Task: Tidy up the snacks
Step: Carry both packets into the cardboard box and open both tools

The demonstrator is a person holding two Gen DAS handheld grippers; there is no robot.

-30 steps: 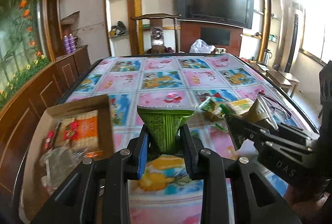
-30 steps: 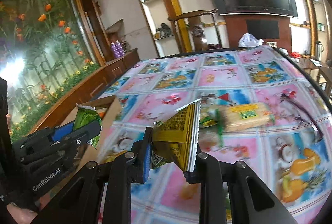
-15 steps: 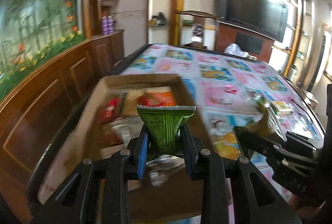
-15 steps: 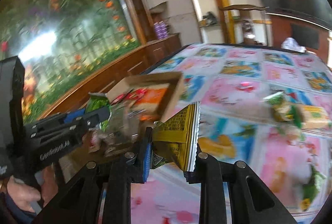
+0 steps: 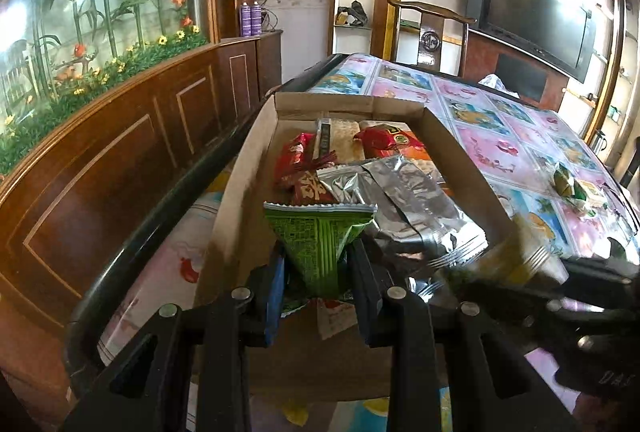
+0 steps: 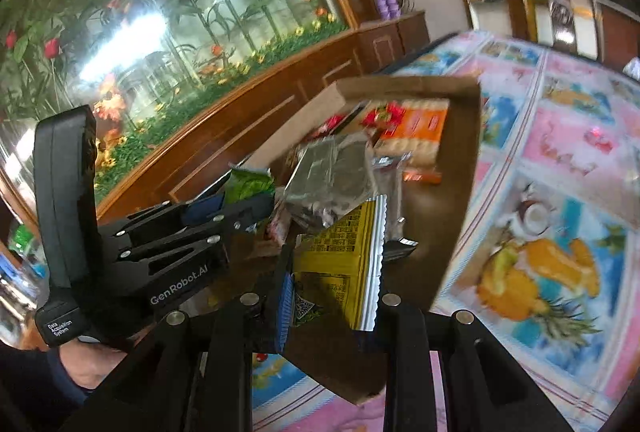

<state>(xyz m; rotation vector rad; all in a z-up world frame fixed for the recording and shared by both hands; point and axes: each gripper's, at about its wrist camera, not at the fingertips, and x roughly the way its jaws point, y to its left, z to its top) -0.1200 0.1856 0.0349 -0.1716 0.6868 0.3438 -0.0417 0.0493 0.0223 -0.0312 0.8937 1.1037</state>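
My left gripper [image 5: 318, 274] is shut on a green snack packet [image 5: 320, 240] and hangs over the near end of an open cardboard box [image 5: 240, 184]. My right gripper [image 6: 332, 292] is shut on a yellow snack packet [image 6: 340, 256], also above the box's [image 6: 460, 192] near end. In the box lie a silver foil bag [image 5: 412, 204], red packets [image 5: 296, 156] and an orange biscuit pack [image 6: 420, 128]. The left gripper [image 6: 244, 208] shows at the left of the right wrist view with the green packet [image 6: 248, 186]. The right gripper [image 5: 500, 272] appears blurred at the lower right of the left wrist view.
The box stands at the left edge of a table covered with a colourful patterned cloth [image 5: 500, 136]. More loose snacks [image 5: 572, 186] lie on the cloth far to the right. A wooden cabinet wall [image 5: 120, 152] runs along the table's left side. A chair [image 5: 432, 28] stands beyond.
Both grippers swung left from the middle of the table to above the box and sank a little, each keeping its packet. The loose snacks now lie far to the right.
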